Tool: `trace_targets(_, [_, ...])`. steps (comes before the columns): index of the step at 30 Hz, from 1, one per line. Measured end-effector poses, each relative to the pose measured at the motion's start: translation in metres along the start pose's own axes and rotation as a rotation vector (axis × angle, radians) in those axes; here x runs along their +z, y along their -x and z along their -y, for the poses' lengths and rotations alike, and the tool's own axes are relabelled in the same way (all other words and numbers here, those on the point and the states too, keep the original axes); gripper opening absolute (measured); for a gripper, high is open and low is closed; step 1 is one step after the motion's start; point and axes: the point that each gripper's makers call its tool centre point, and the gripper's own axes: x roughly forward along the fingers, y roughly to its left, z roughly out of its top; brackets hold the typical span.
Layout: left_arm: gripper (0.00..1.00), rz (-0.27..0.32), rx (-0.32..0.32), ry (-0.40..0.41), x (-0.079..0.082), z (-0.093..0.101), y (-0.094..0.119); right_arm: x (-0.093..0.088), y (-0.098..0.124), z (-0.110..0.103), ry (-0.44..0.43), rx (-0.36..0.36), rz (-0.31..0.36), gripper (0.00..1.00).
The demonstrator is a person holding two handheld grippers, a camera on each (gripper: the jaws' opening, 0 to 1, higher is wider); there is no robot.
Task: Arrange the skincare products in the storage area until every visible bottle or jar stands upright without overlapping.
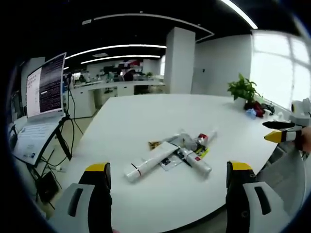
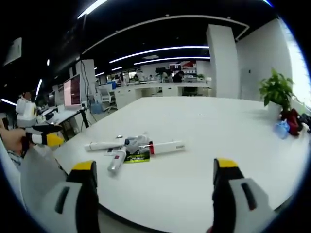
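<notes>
The left gripper [image 1: 167,182] and the right gripper [image 2: 153,179] both hang with jaws spread wide, nothing between them — each held level, a hand [image 2: 12,138] behind the left one.

smooth matt white table [image 1: 146,116] under glossy white plastic tubes [image 1: 148,164]

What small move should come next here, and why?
Probably lower the left tongs toward the long white tube nearest them. The skincare pile lies flat and overlapping on the white table, and both tongs, including the right tongs, are open and empty.
</notes>
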Motion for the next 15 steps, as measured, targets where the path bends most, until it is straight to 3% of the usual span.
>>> trace_targets(15, [0.97, -0.010, -0.006, -0.012, -0.0025, 0.0002, -0.0007, 0.0002, 0.0004, -0.0030, 0.010, 0.008, -0.007, 1.00])
